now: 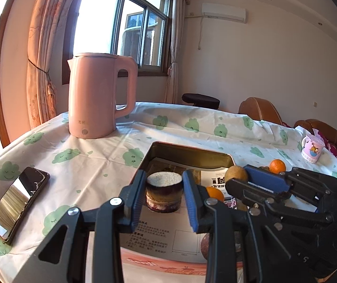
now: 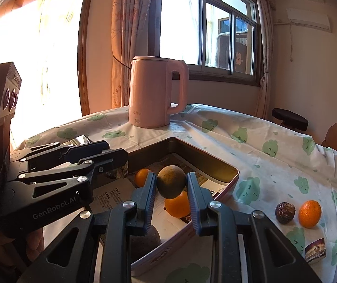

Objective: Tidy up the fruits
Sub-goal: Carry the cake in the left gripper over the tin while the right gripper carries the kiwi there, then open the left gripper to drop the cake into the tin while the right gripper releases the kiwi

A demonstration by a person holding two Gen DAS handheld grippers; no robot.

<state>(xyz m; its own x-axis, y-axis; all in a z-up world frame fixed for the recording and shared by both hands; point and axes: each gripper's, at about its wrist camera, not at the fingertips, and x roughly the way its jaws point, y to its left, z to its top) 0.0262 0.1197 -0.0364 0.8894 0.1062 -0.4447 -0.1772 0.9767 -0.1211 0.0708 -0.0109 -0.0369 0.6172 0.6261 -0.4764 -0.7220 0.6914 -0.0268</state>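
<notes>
My left gripper [image 1: 164,179] is shut on a small round layered cake [image 1: 164,195] with a white top, held over the near end of a paper-lined metal tin [image 1: 192,150]. My right gripper [image 2: 171,185] is shut on a brownish-green round fruit [image 2: 171,181] above the tin [image 2: 206,156]. Under it in the tin lie two oranges [image 2: 177,206] [image 2: 142,176] and a dark round fruit [image 2: 144,243]. In the left wrist view the right gripper [image 1: 244,179] with its fruit [image 1: 235,175] is to the right. In the right wrist view the left gripper [image 2: 117,152] is to the left.
On the cloud-print tablecloth right of the tin lie a wrinkled dark fruit [image 2: 285,212], an orange [image 2: 310,213] and a piece of cake [image 2: 315,250]. A pink kettle [image 1: 100,94] stands behind the tin, a phone [image 1: 19,202] lies at the left, a mug [image 1: 312,148] at the far right.
</notes>
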